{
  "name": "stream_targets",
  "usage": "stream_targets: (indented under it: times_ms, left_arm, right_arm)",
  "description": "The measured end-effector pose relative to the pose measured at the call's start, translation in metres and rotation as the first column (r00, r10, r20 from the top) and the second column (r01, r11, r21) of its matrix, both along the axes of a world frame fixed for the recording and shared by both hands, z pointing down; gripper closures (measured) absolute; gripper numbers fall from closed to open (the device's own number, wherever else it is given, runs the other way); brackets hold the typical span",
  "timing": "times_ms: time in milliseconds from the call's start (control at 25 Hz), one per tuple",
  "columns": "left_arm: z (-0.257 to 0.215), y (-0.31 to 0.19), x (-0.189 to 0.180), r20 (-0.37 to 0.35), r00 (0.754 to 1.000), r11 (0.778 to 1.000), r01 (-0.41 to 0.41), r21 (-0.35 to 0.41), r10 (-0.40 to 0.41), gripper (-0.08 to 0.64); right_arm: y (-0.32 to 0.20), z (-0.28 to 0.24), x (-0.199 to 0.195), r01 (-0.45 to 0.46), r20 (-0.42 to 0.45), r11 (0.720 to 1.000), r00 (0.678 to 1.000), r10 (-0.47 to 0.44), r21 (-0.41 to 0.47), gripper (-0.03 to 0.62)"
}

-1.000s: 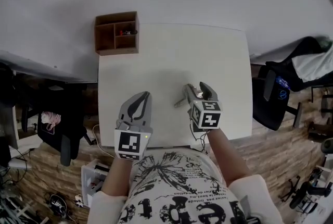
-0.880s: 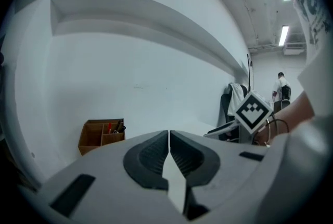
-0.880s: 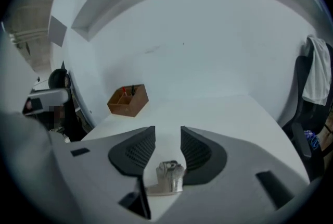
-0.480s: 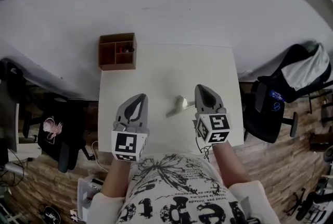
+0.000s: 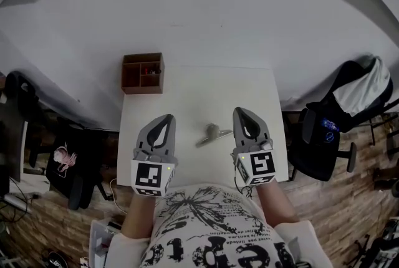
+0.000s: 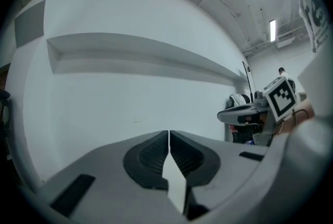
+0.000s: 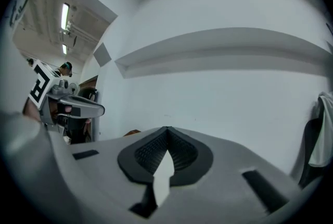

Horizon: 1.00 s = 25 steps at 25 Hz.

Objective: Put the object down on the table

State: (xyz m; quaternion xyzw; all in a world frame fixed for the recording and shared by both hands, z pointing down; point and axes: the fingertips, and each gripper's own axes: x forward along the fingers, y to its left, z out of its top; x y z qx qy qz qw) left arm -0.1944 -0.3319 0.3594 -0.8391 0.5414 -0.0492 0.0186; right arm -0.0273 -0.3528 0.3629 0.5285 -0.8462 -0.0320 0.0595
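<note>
A small grey metal object (image 5: 212,134) lies on the white table (image 5: 193,92), between my two grippers and touched by neither. My left gripper (image 5: 167,118) hovers above the table's front left, its jaws shut with nothing between them (image 6: 169,134). To the right of the object, my right gripper (image 5: 242,112) is held level above the table. Its jaws are also shut and empty (image 7: 167,129). Both gripper views face a plain white wall, so neither shows the table or the object.
A brown wooden organiser box (image 5: 143,73) stands at the table's far left corner. A chair draped with dark and white clothing (image 5: 352,101) is to the right of the table. A black chair (image 5: 78,164) and cables sit to the left.
The right gripper has left the grey object on the table, closed its jaws and risen. The left gripper has risen too. The table now looks smaller and farther below.
</note>
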Motion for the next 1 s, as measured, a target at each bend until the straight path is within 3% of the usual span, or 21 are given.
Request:
stream_targets:
  times_ms: [640, 1000]
  left_arm:
    - [0.003, 0.014, 0.011, 0.035, 0.999, 0.999, 0.039, -0.004, -0.038, 0.548]
    - [0.001, 0.016, 0.01, 0.043, 0.997, 0.998, 0.061, 0.006, -0.061, 0.548]
  right_arm:
    - [0.002, 0.007, 0.015, 0.055, 0.125, 0.998, 0.991, -0.05, -0.039, 0.601]
    - [0.002, 0.012, 0.015, 0.066, 0.109, 0.996, 0.992, -0.059, -0.056, 0.601]
